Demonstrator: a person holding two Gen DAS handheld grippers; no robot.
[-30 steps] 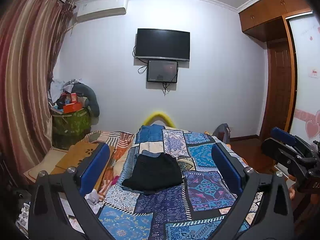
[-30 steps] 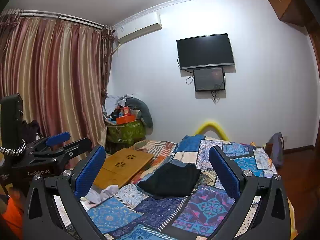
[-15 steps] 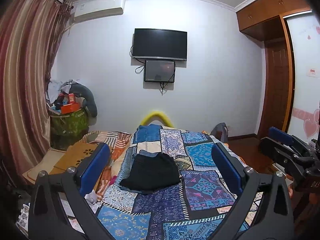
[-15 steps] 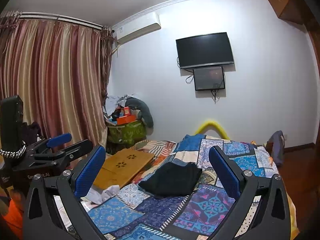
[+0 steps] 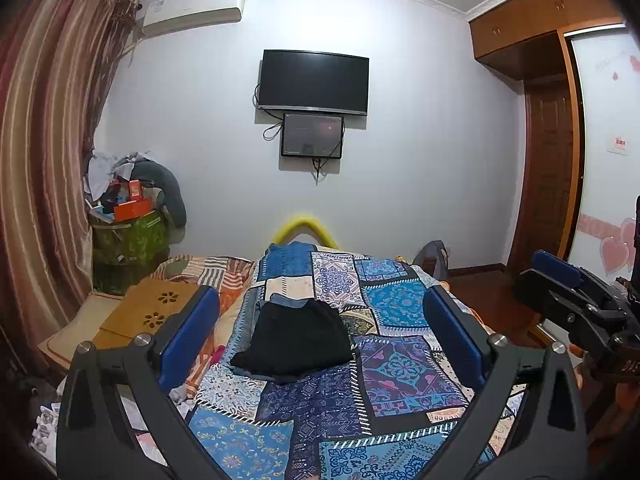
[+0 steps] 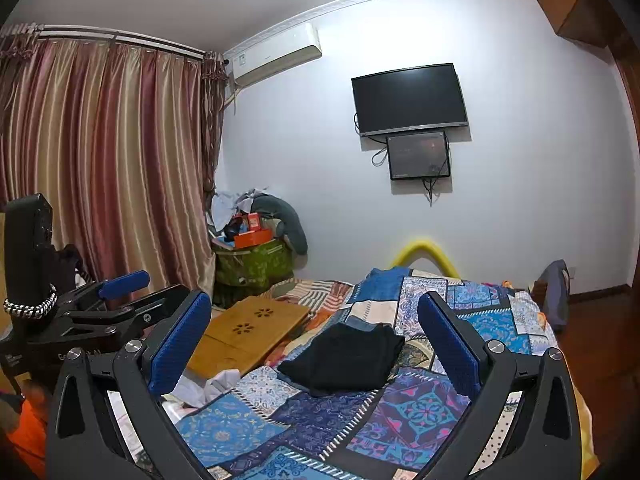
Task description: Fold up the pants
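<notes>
While you hold both tools above the bed, your left gripper (image 5: 320, 336) and right gripper (image 6: 316, 336) stand wide apart, gripping nothing. Black folded pants (image 5: 296, 338) lie on the patchwork quilt (image 5: 404, 368), at 12 o'clock.

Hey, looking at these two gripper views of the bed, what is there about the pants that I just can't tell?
- Black pants: both views show only a dark folded bundle; fold layers are too dark to count.
- Blue denim under them: the pants cover it, so what garment it is stays unclear.
- Bed's near edge: hidden by the left gripper and right gripper, both open and empty.
</notes>
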